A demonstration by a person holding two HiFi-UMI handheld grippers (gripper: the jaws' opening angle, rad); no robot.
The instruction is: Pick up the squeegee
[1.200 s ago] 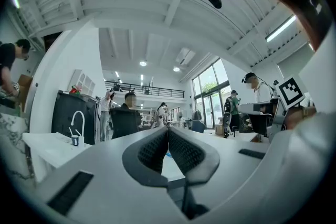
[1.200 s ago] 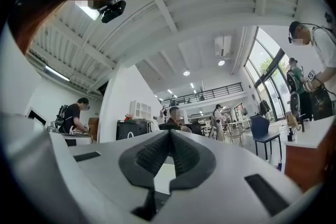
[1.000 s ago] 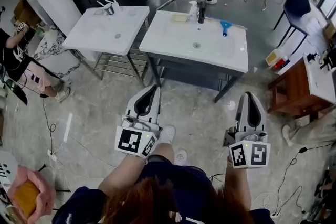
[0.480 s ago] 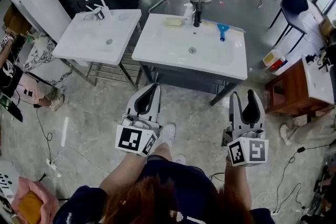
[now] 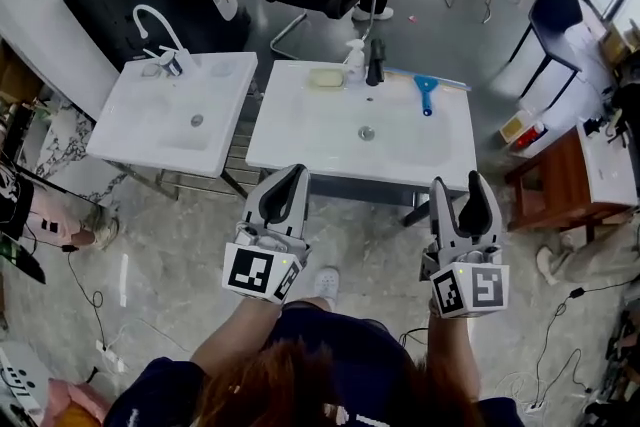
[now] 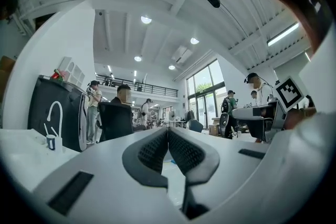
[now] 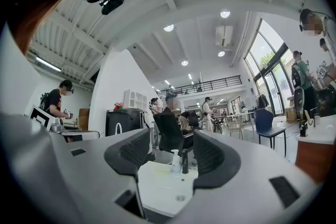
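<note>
Short of the sink (image 5: pixel 300 147), the right gripper (image 5: pixel 458 187) is opening its empty jaws, the left gripper (image 5: pixel 284 183) pinched closed on nothing, and at the far rim lies the blue squeegee (image 5: pixel 426 92), probably light and stiff, best pinched by its handle.

the person wears a dark navy short-sleeved t-shirt (image 5: pixel 370 345) and a white shoe (image 5: pixel 322 283), with a small black head camera (image 7: pixel 113 1) above. the light grey plastic left gripper (image 5: pixel 293 172) has curved fingers with black ribbed pads (image 6: pixel 152 150) and a white rear cube with black square markers (image 5: pixel 262 272). the matching right gripper (image 5: pixel 458 181), its jaws opening with nothing between them, carries a similar marker cube (image 5: pixel 470 290).
</note>
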